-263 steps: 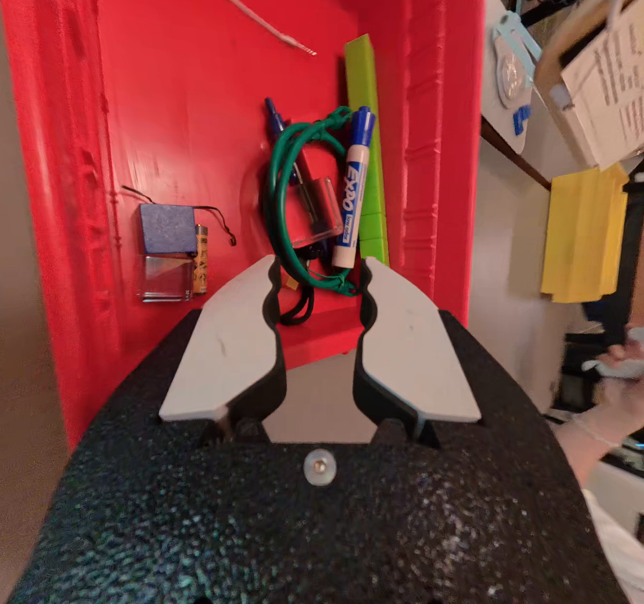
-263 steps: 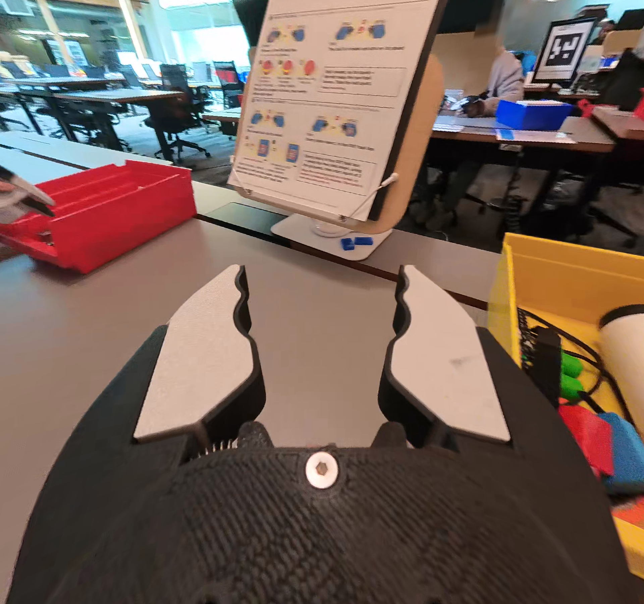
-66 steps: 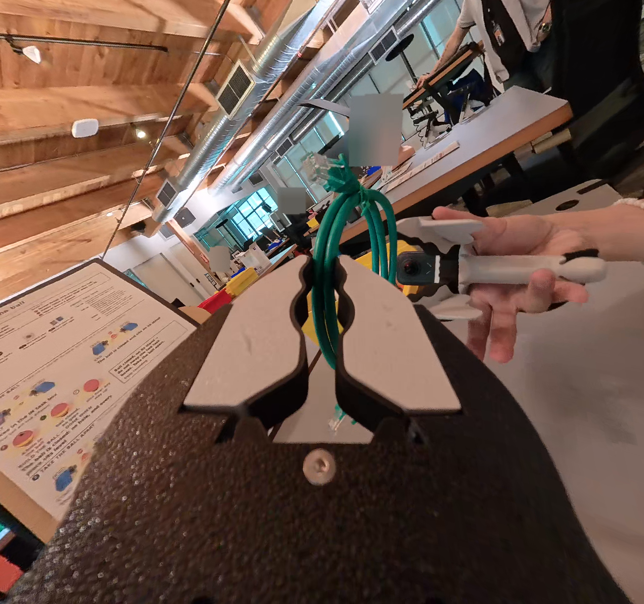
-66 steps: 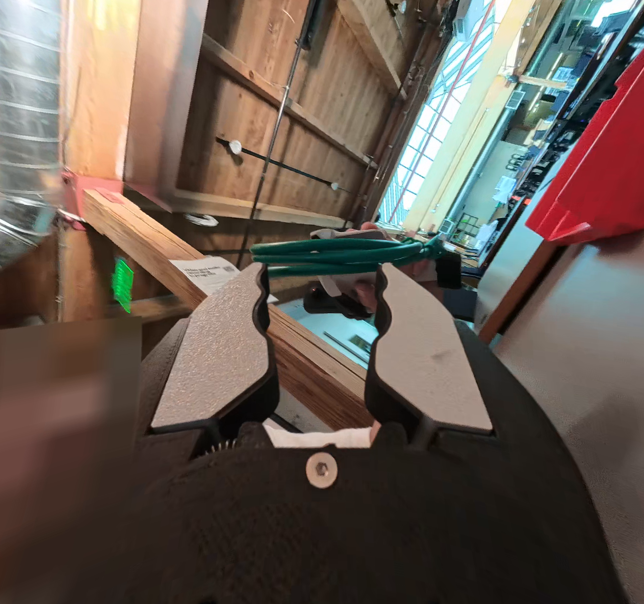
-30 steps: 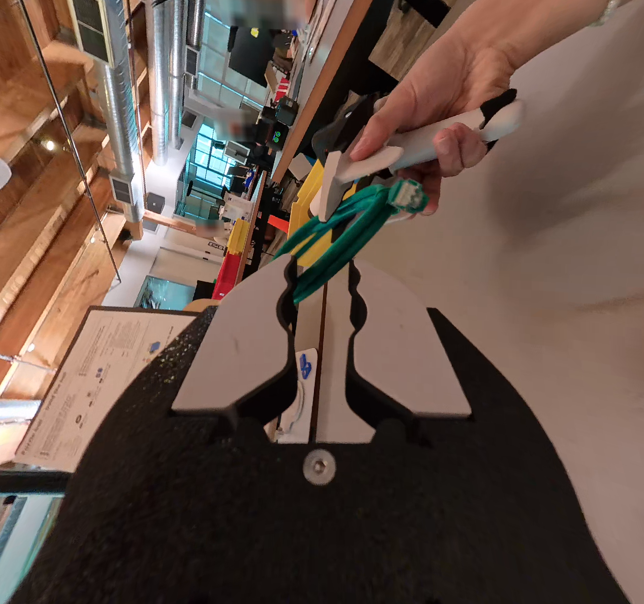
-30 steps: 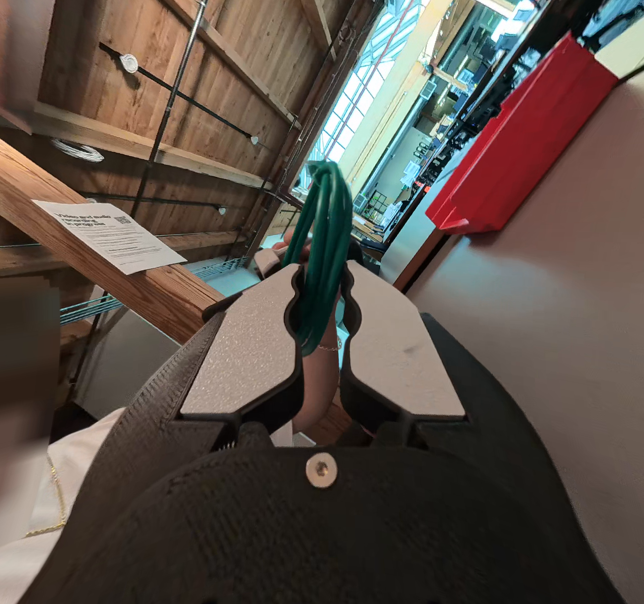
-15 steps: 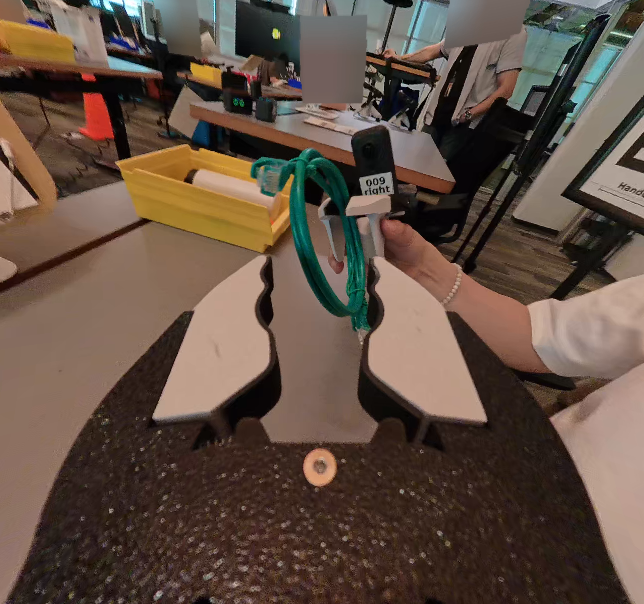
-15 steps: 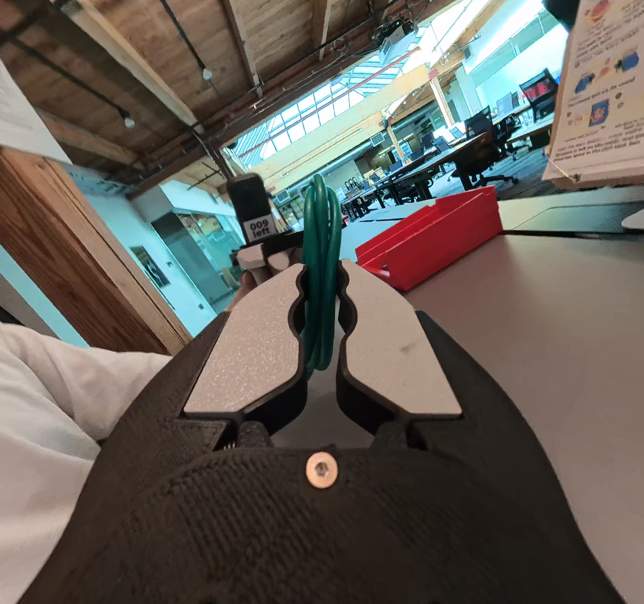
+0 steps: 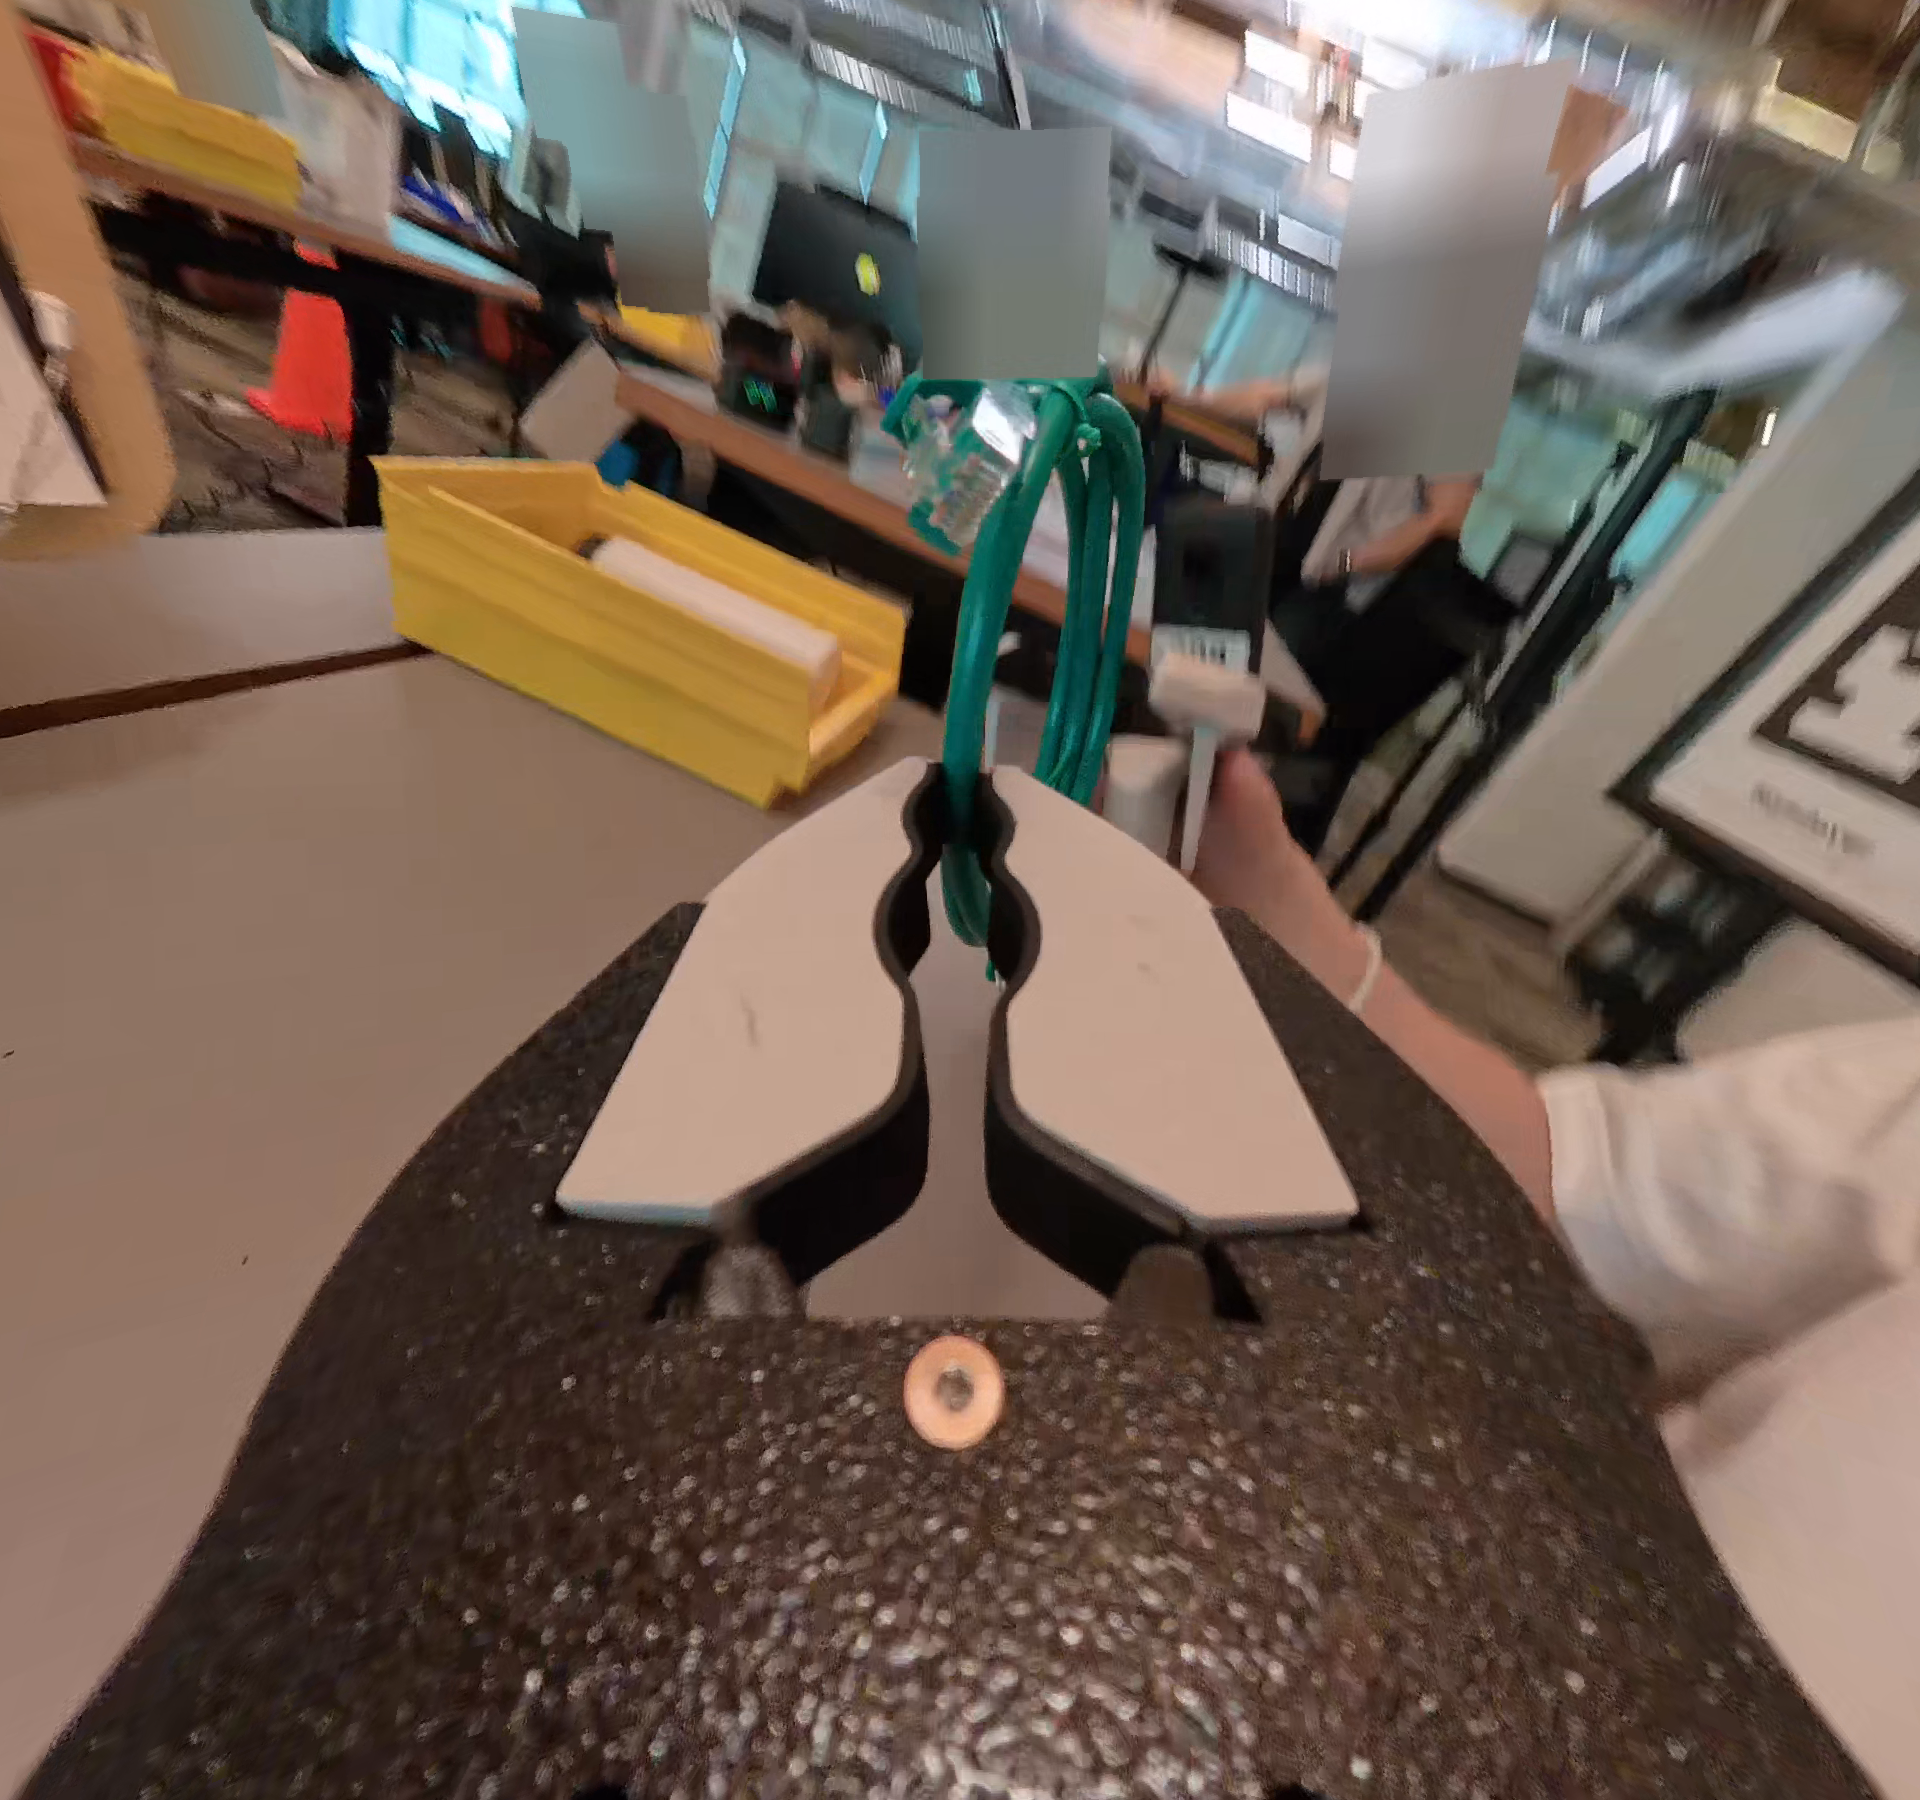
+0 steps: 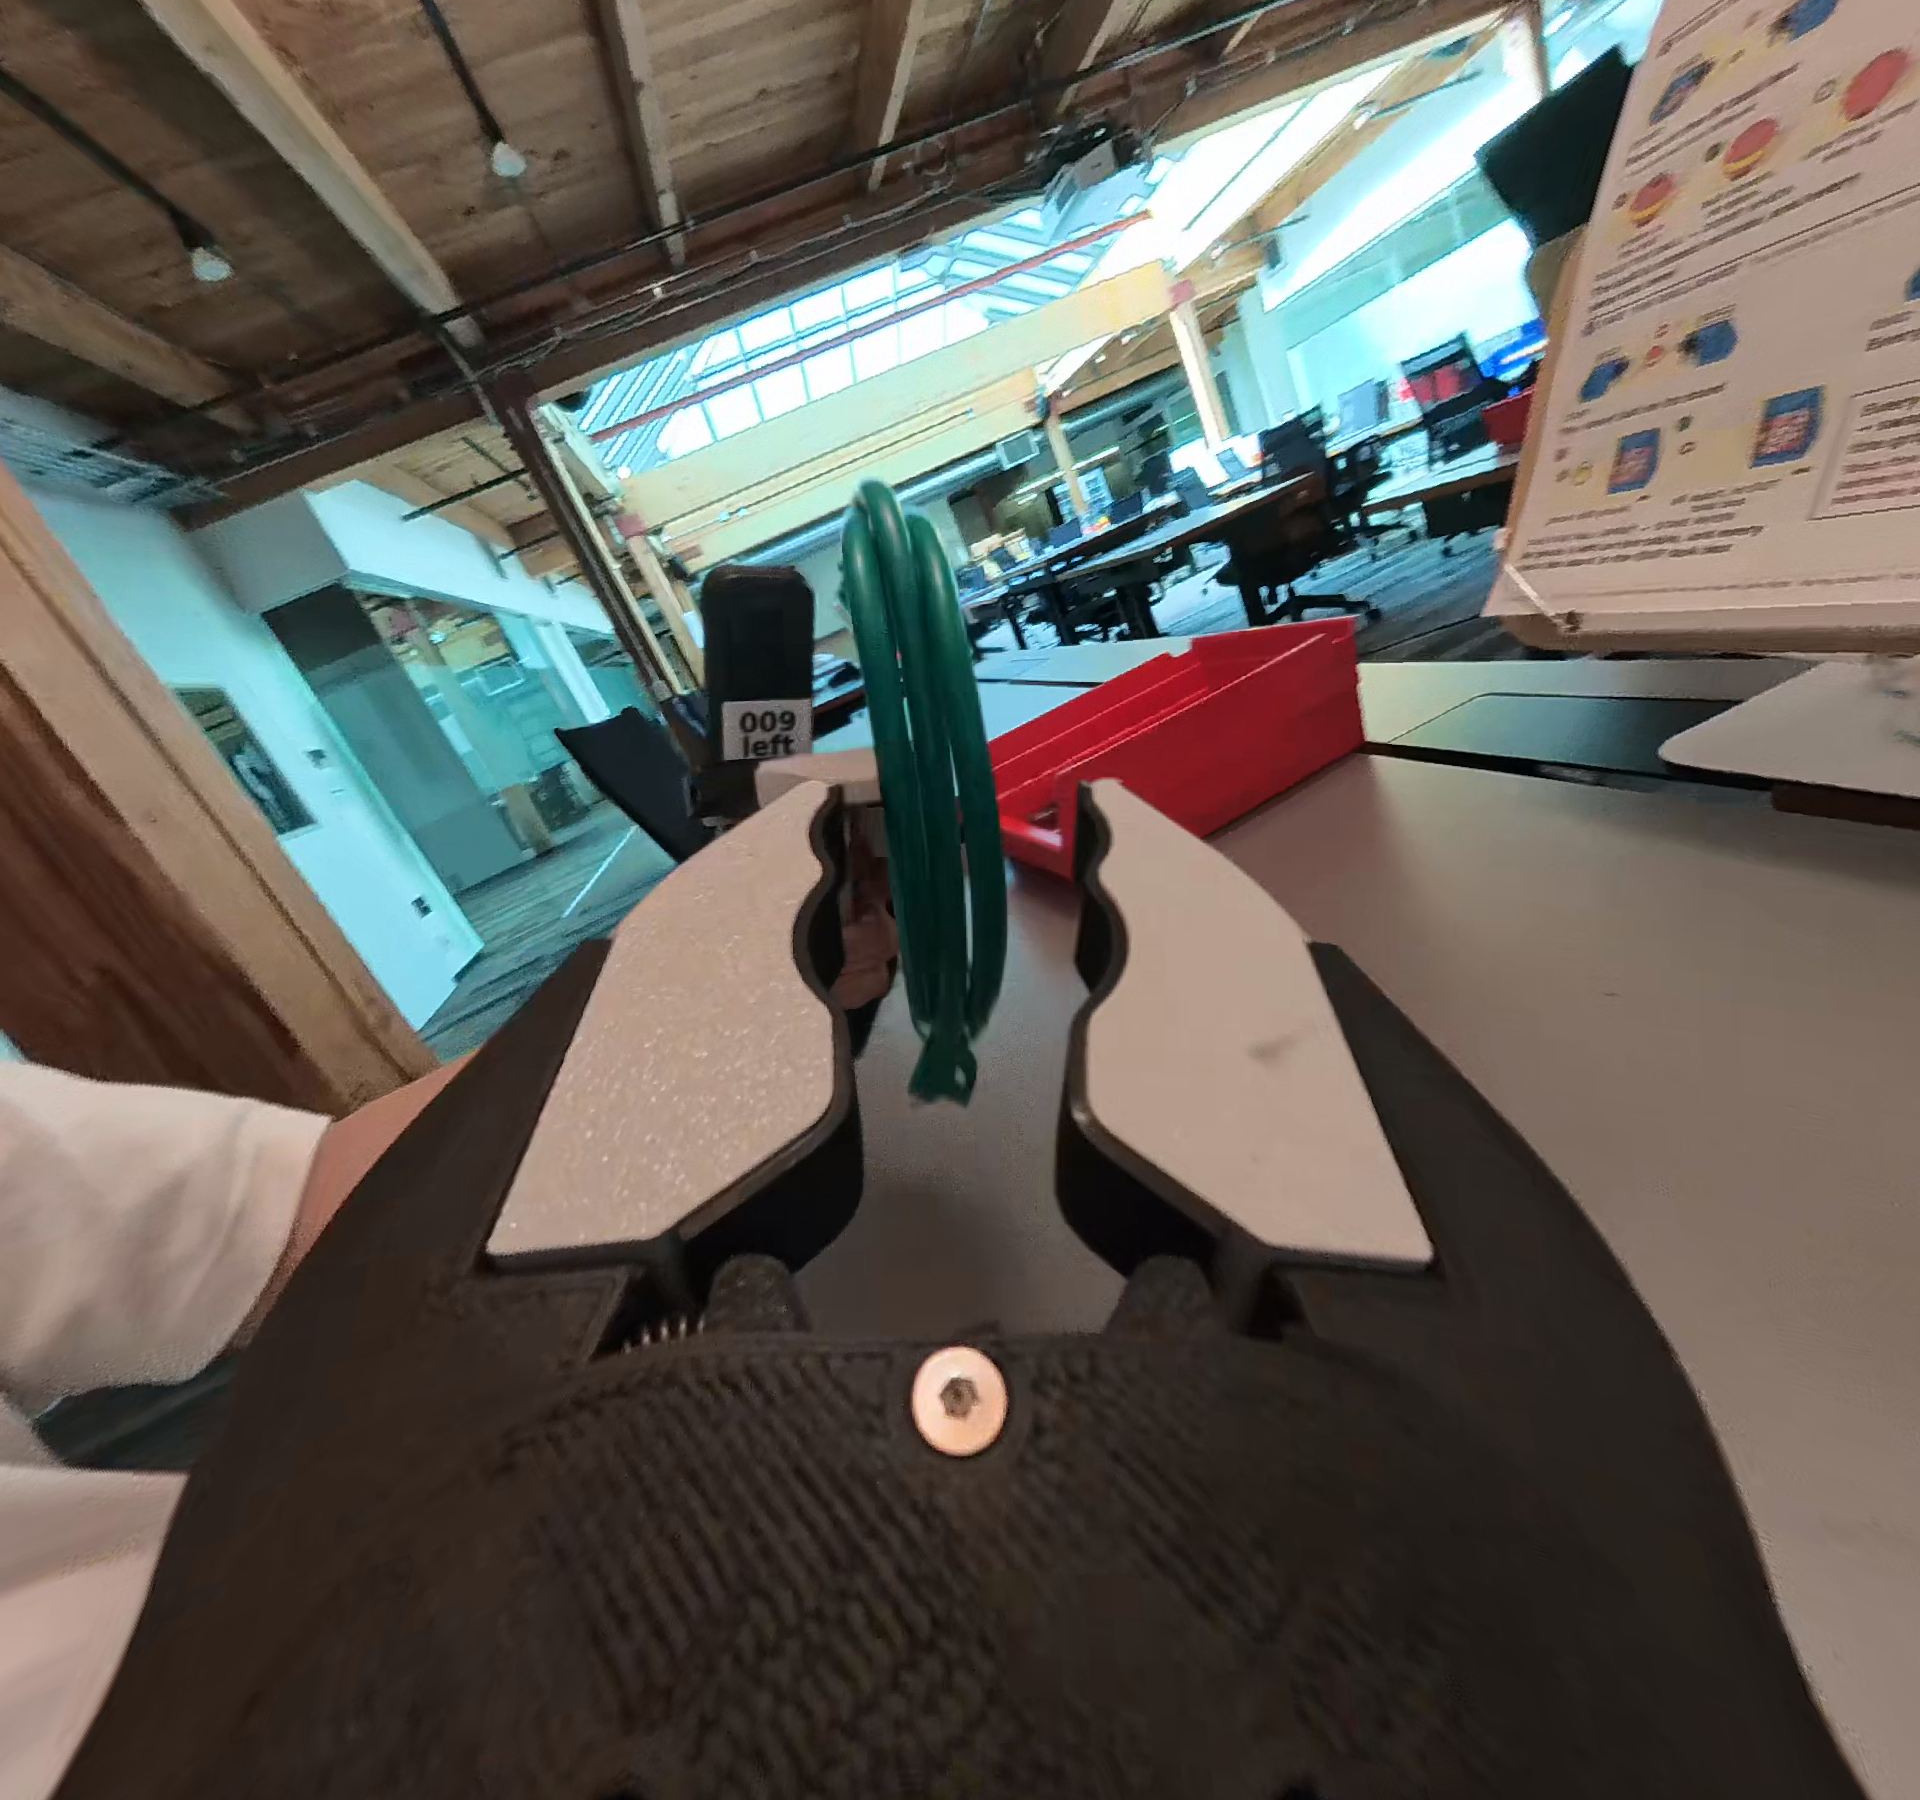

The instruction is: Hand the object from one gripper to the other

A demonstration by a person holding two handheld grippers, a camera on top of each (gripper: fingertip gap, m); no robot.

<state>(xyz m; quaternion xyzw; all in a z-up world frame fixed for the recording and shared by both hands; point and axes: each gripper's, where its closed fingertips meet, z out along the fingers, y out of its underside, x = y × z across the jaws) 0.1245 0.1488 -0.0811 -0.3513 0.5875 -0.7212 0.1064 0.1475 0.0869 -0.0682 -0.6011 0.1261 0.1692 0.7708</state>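
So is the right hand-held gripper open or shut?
Open. In the right wrist view, the right hand-held gripper has its jaws wide apart, and the green cable stands between them without touching either.

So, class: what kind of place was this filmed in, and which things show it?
Probably an open-plan office or lab workspace: long desks with office chairs, exposed wooden ceiling beams, and yellow and red parts bins on the grey table.

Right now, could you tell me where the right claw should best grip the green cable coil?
Grip the bundled strands low on the green cable coil, just above the left claw, closing across them; the coil stands upright, edge-on between the right claw's open jaws.
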